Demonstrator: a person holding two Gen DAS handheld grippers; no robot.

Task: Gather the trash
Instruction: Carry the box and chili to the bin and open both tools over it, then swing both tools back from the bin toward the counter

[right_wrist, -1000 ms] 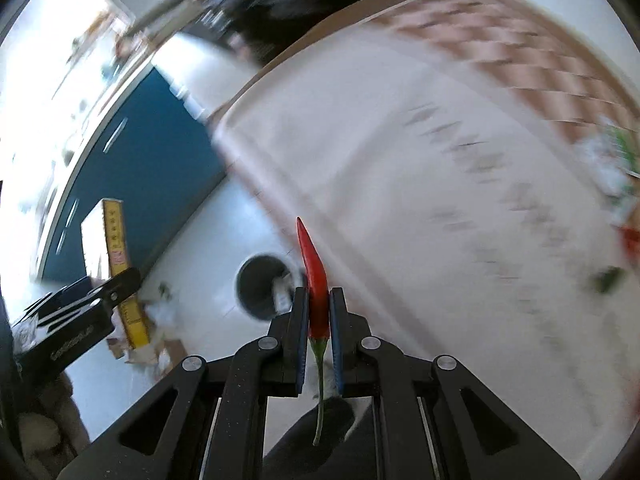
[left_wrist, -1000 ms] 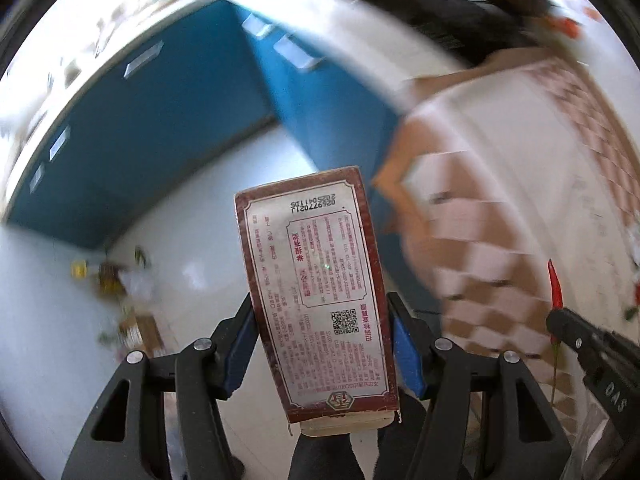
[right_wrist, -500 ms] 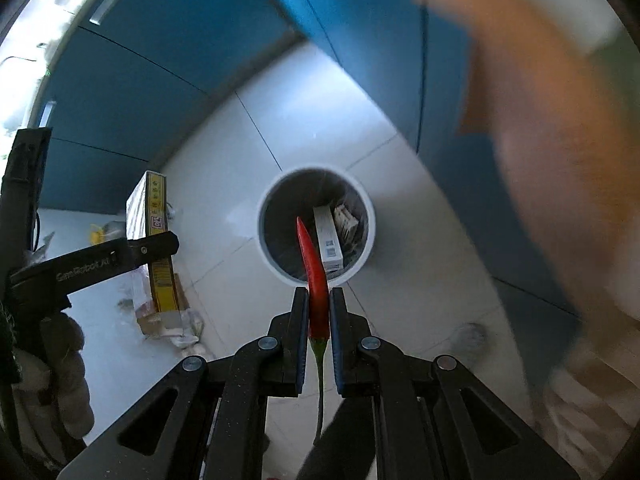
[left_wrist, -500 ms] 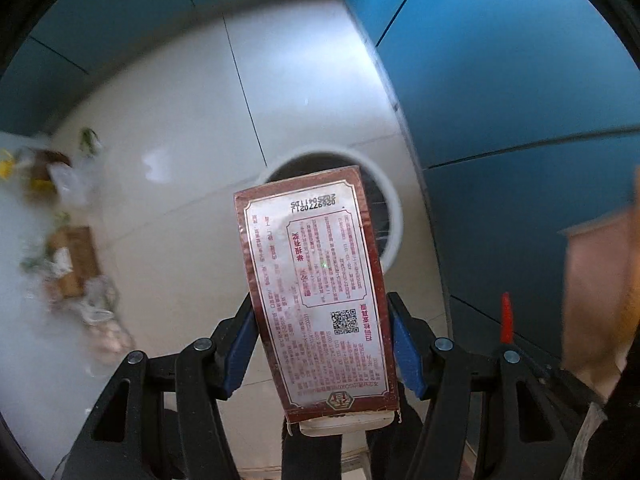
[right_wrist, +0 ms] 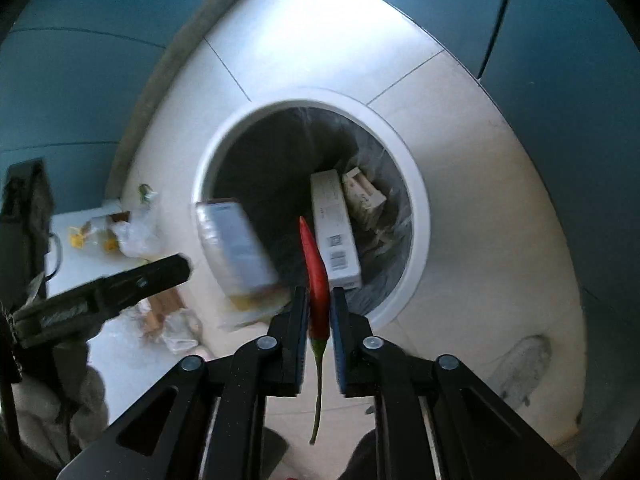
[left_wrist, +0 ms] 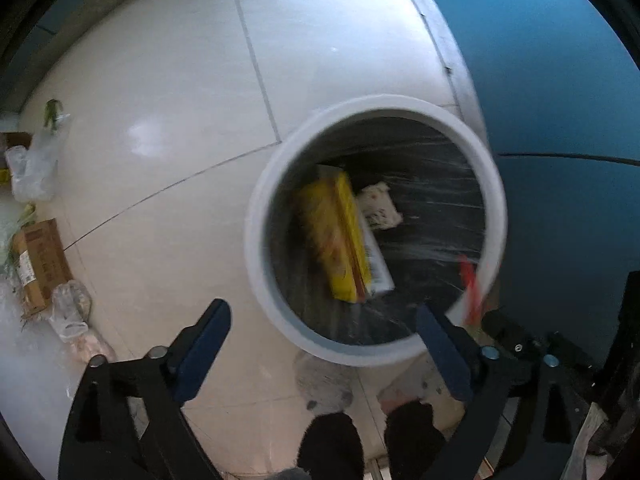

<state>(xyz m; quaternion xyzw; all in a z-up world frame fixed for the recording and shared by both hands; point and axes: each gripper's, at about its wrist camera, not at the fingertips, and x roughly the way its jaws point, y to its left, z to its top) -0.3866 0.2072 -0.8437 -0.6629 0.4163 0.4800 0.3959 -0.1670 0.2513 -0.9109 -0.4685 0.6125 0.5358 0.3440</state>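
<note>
A round white-rimmed bin [left_wrist: 256,216] with a black liner stands on the floor below both grippers; it also shows in the right wrist view [right_wrist: 416,200]. My left gripper [left_wrist: 324,332] is open and empty above the bin's near rim. The yellow carton [left_wrist: 332,236] is blurred, falling into the bin; it also shows blurred in the right wrist view [right_wrist: 236,244]. My right gripper [right_wrist: 319,304] is shut on a red chilli [right_wrist: 316,276] over the bin's near edge. The chilli [left_wrist: 470,288] shows blurred in the left wrist view.
White boxes [right_wrist: 334,228] lie inside the bin. Loose trash lies on the white tiled floor to the left: a cardboard box [left_wrist: 38,268], plastic bags [left_wrist: 34,164], wrappers [right_wrist: 120,236]. Blue cabinet fronts [left_wrist: 560,120] stand close behind the bin.
My left gripper opened and let go of the carton, which is dropping into the bin. Both grippers moved closer over the bin. The right gripper still holds the chilli.
</note>
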